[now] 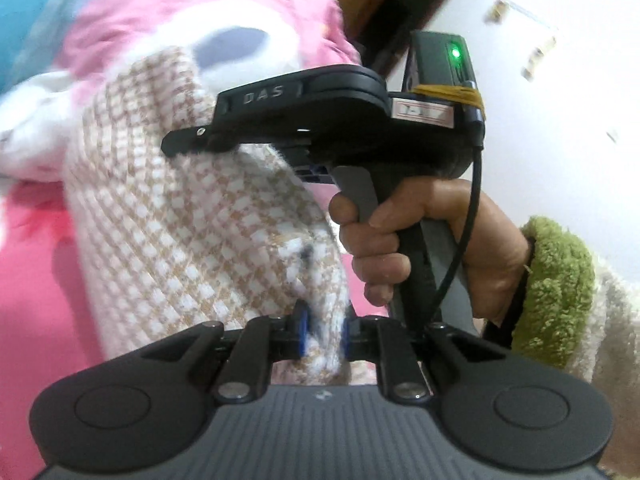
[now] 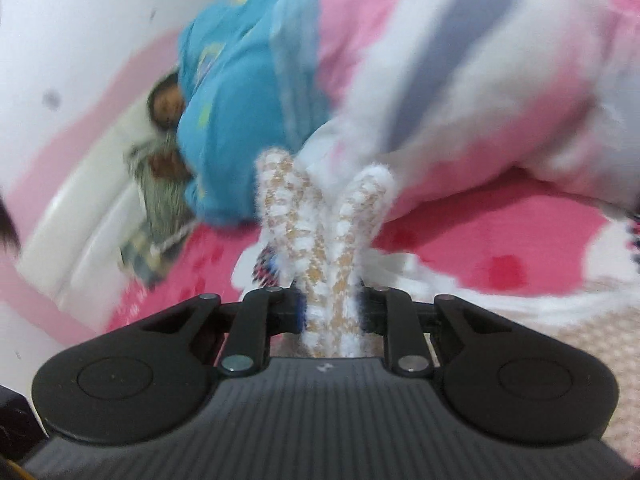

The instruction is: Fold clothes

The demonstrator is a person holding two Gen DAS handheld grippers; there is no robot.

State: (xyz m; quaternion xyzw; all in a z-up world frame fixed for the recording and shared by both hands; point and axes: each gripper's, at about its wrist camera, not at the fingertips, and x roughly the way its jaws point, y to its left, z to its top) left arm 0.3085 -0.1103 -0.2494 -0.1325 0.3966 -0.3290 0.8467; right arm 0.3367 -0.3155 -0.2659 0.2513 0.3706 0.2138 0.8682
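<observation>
Holding one checked sweater (image 1: pixel 192 216), both tongs, left tongs (image 1: pixel 323 330) and right tongs (image 2: pixel 331 312), pinch it; it stretches toward 11 o'clock from left.

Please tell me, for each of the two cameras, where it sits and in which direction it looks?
Left wrist: sits on the left tool, looks along its fingers at the checked knit garment it pinches; the right tool and the hand holding it show.
Right wrist: sits on the right tool, facing the bed; no body part.
Shared: garment, pink-and-white blanket.
</observation>
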